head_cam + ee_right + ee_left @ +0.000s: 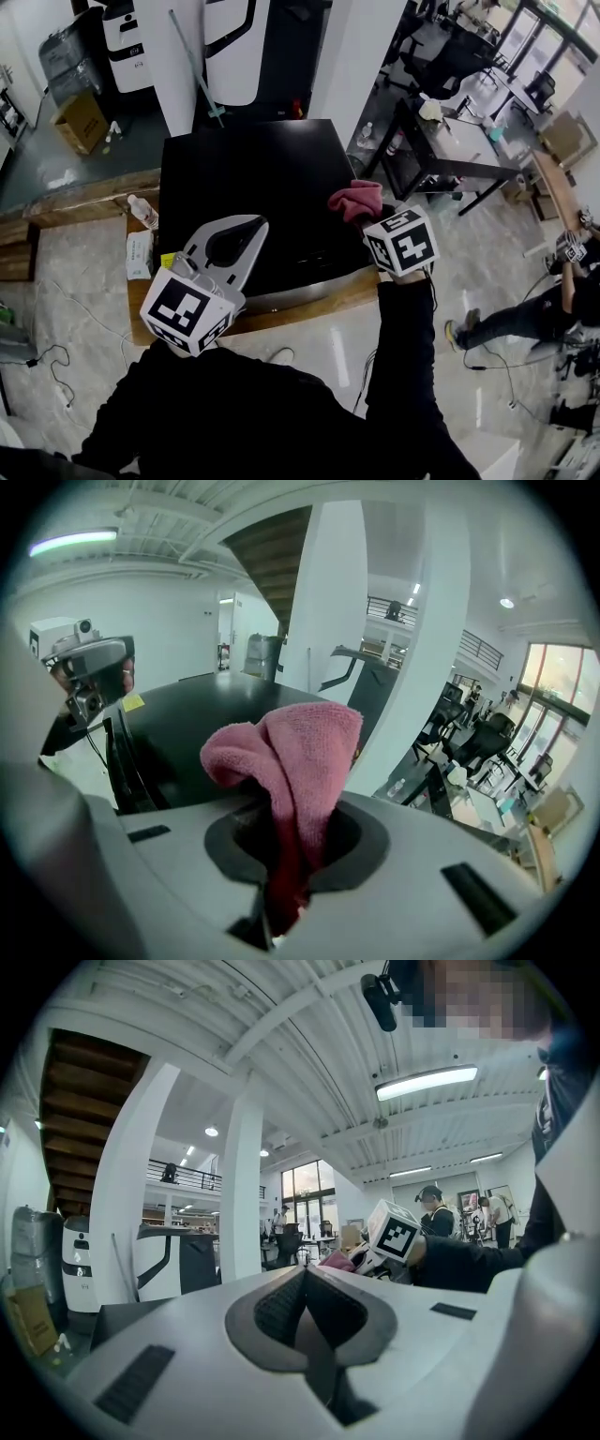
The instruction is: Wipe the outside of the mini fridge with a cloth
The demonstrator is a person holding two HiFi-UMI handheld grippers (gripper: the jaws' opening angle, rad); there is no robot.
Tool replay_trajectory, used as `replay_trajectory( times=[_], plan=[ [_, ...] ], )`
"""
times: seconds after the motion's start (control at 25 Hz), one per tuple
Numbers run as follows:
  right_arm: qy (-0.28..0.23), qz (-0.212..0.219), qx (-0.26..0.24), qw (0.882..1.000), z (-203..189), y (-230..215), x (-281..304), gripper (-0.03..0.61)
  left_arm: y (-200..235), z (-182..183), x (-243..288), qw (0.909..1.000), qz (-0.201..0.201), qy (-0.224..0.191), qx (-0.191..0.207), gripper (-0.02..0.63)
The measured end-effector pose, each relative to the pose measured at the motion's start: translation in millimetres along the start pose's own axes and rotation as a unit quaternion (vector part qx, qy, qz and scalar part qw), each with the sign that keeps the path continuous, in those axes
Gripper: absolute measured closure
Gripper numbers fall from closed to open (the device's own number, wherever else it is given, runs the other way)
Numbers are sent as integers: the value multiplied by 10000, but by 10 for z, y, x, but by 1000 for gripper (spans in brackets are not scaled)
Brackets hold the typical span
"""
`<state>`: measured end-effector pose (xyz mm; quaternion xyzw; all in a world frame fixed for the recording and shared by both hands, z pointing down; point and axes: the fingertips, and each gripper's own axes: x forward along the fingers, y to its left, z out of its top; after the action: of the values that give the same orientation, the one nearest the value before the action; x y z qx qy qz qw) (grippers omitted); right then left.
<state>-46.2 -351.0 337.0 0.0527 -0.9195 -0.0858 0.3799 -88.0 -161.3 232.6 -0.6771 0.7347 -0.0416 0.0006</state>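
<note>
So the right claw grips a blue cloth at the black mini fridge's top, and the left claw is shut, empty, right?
Not blue: the cloth is pink, as the right gripper view shows. The right claw does grip it at the black mini fridge's top, and the left claw is shut, empty.

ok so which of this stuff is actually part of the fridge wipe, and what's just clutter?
In the job: mini fridge; pink cloth, clamped in the right gripper; left gripper, shut and empty.
Lying about: water bottle and white packet beside the fridge; cardboard box on the floor.
</note>
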Motion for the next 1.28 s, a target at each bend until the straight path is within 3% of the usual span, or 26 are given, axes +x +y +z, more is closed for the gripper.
replay_trajectory(
  times=[0.12,0.36,0.52,0.76,1.0,1.28],
  plan=[
    [-16,79,-165,9998,216,2,-67,525,137,73,-94,9998,154,-31,116,607],
    [-913,879,-437,9910,1372,587,-55,525,882,238,-364,9970,678,-131,353,607],
    [-1000,1369,-618,9836,2041,1128,273,525,1581,221,-513,9926,1152,-175,349,607],
    [-815,2044,-696,9730,2840,2146,1145,525,2642,-102,-836,9834,1792,-255,77,607],
    [-320,2174,-486,9743,3123,2651,2032,524,3423,-620,-933,9774,2065,-85,-450,607],
    [-314,1696,-762,9821,3083,2665,2415,525,3543,-967,-813,9804,1829,69,-727,607]
  ],
)
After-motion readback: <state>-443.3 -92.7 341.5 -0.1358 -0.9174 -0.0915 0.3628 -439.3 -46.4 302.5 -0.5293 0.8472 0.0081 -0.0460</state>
